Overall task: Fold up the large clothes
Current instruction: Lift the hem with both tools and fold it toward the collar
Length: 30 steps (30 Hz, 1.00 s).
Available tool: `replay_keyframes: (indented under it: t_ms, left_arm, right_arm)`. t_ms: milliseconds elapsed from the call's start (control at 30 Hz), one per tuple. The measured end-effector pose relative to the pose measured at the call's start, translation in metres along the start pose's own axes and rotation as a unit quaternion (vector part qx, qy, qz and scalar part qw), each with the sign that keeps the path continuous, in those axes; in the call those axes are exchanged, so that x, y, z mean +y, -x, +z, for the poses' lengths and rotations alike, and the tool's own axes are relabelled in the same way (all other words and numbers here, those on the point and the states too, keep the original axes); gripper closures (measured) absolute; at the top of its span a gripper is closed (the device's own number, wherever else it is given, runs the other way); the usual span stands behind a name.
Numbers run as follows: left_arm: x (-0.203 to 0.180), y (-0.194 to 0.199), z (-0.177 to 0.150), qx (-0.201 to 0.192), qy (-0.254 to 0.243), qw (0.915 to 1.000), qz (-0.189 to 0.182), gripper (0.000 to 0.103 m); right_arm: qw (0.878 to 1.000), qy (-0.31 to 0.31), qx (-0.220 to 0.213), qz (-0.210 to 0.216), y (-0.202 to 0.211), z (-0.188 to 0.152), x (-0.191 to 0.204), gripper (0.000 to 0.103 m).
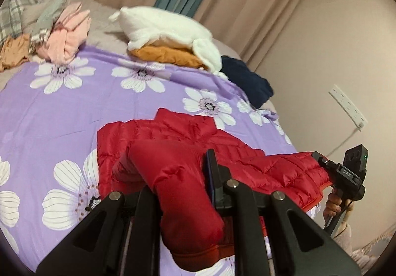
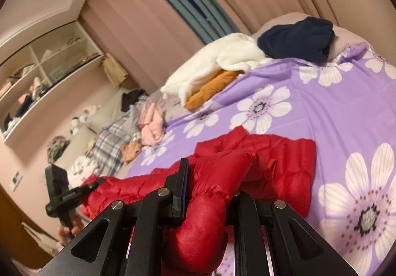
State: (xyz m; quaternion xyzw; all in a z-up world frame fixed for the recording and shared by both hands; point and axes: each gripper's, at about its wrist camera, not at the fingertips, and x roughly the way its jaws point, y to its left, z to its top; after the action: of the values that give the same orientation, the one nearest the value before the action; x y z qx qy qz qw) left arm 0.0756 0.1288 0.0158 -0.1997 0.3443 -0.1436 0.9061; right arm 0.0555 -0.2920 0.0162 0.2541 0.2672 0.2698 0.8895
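Observation:
A red quilted puffer jacket (image 1: 188, 142) lies on the purple flowered bedsheet (image 1: 74, 107). My left gripper (image 1: 178, 177) is shut on one red jacket edge, which bulges between its fingers. My right gripper (image 2: 212, 186) is shut on the other end of the jacket (image 2: 272, 152). The jacket stretches between both grippers. The right gripper also shows in the left wrist view (image 1: 321, 159), clamped on the jacket's far end. The left gripper shows in the right wrist view (image 2: 96, 183), held by a hand.
Folded white and mustard clothes (image 1: 168, 35) and a navy garment (image 1: 245, 80) lie at the far side of the bed. A pink and grey clothes pile (image 1: 61, 30) sits at the far left. Shelves (image 2: 37, 72) stand against the wall.

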Motion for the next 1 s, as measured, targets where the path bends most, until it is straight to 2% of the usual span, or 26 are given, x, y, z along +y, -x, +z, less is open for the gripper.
replay_keyframes:
  t_ms: [367, 633, 1000]
  left_arm:
    - [0.034, -0.073, 0.027, 0.051, 0.033, 0.997, 0.048, 0.087]
    - [0.05, -0.12, 0.035, 0.071, 0.031, 0.9919, 0.101, 0.086]
    - [0.066, -0.156, 0.035, 0.093, 0.044, 0.9861, 0.13, 0.085]
  right_arm:
    - [0.998, -0.006, 0.04, -0.052, -0.062, 0.025, -0.02, 0.088]
    - [0.994, -0.039, 0.066, -0.081, -0.102, 0.035, -0.049, 0.088]
    - [0.986, -0.093, 0.095, -0.099, -0.132, 0.031, -0.08, 0.088]
